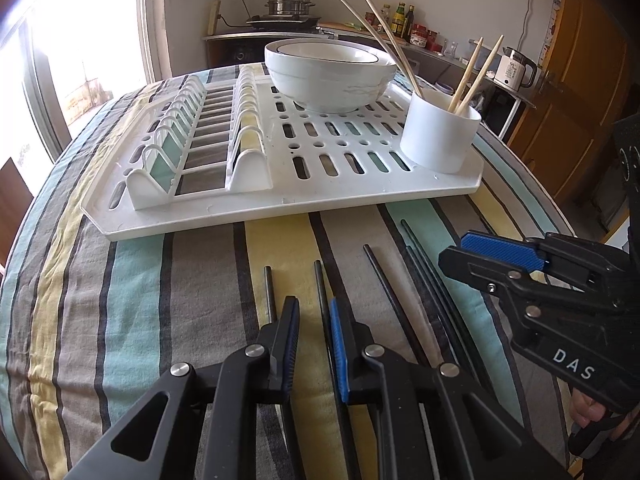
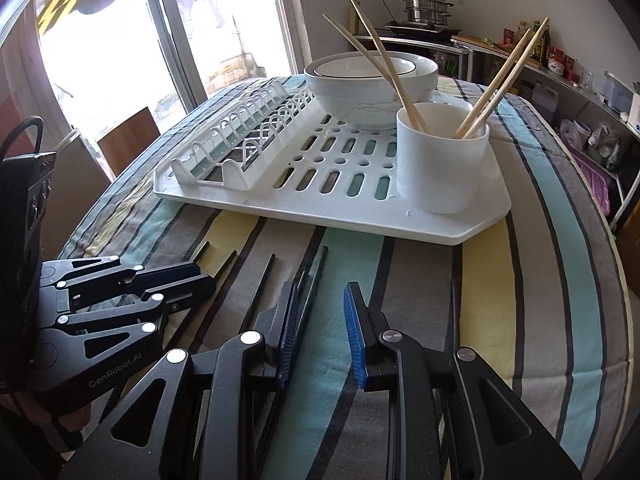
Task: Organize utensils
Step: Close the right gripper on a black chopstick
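Observation:
Several black chopsticks (image 1: 384, 280) lie side by side on the striped tablecloth in front of a white drying rack (image 1: 280, 208). A white cup (image 1: 438, 132) on the rack's right corner holds several wooden chopsticks (image 1: 472, 76). My left gripper (image 1: 314, 308) is open, low over the cloth, its fingers on either side of one black chopstick (image 1: 320, 280). My right gripper (image 2: 320, 300) is open just above the black chopsticks (image 2: 316, 276); it also shows in the left wrist view (image 1: 472, 252). The cup (image 2: 440, 160) and wooden chopsticks (image 2: 500, 80) show in the right wrist view.
Stacked white bowls (image 1: 330, 72) sit on the rack behind the cup. The rack's plate slots (image 1: 192, 136) are on its left. A kitchen counter with pots and bottles (image 1: 400, 20) is behind the table. The table's edge curves away at the right (image 2: 616, 280).

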The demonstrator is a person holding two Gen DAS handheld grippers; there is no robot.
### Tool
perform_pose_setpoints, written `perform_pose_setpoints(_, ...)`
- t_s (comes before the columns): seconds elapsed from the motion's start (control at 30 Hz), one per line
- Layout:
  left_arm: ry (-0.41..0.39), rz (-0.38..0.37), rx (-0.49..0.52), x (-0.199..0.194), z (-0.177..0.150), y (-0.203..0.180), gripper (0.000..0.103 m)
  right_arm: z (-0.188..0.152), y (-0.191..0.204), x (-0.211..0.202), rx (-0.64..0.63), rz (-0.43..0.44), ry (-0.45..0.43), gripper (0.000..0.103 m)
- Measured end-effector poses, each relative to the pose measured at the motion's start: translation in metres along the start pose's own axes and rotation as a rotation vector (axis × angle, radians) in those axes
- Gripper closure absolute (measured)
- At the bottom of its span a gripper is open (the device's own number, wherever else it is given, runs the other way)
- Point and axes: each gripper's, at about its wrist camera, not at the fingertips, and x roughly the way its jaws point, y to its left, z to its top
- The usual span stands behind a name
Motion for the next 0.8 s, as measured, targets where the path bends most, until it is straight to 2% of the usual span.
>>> perform_pose_setpoints(0.23, -0.003, 0.02, 0.015, 0.001, 0.001, -0.004, 0.088, 0.001, 0.001, 0.015, -0.009, -0.032, 0.037, 0.081)
perform_pose_setpoints(0.57, -0.001, 0.088, 0.097, 0.007, 0.003, -0.019, 0.087, 0.007, 0.005, 0.02, -0.046, -0.08, 0.059, 0.095)
perform_pose_setpoints(0.63, -0.007, 0.091, 0.099, 0.008, 0.003, -0.018, 0.09, 0.007, 0.004, 0.02, -0.044, -0.074, 0.056, 0.096)
perform_pose_setpoints(0.7, -0.01, 0.091, 0.084, 0.007, 0.004, -0.017, 0.098, 0.008, 0.001, 0.02, -0.036, -0.062, 0.054, 0.097)
perform_pose_setpoints(0.8, 0.0, 0.048, 0.043, 0.008, 0.007, -0.011, 0.098, 0.008, -0.002, 0.016, -0.023, -0.045, 0.045, 0.098)
